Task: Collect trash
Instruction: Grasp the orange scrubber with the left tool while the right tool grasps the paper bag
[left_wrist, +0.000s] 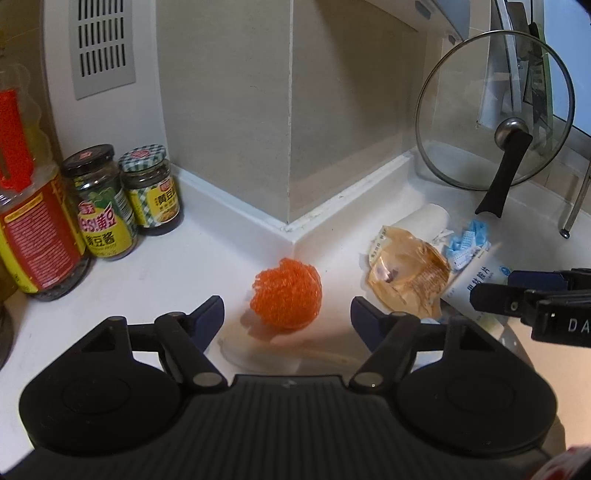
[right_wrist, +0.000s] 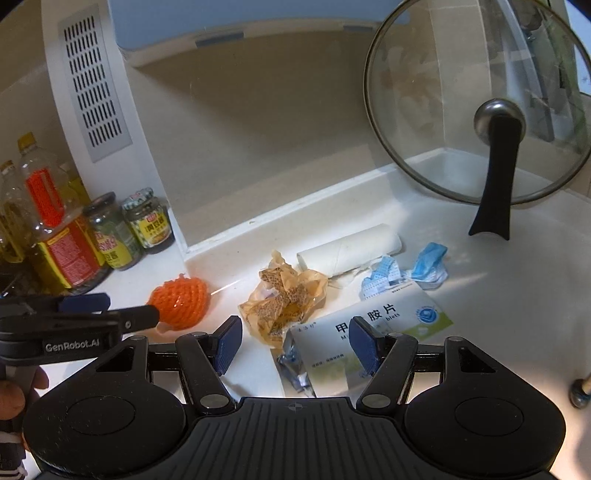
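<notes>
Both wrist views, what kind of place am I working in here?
Most likely a home kitchen counter. A glass pot lid leans against the tiled wall, sauce jars and a cooking oil bottle stand in the corner, and an orange mesh scrubber lies on the white countertop.

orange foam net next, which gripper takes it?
Left. The left gripper is open with the orange foam net centered just ahead of its fingertips. The right gripper is open over the medicine box, farther right.
</notes>
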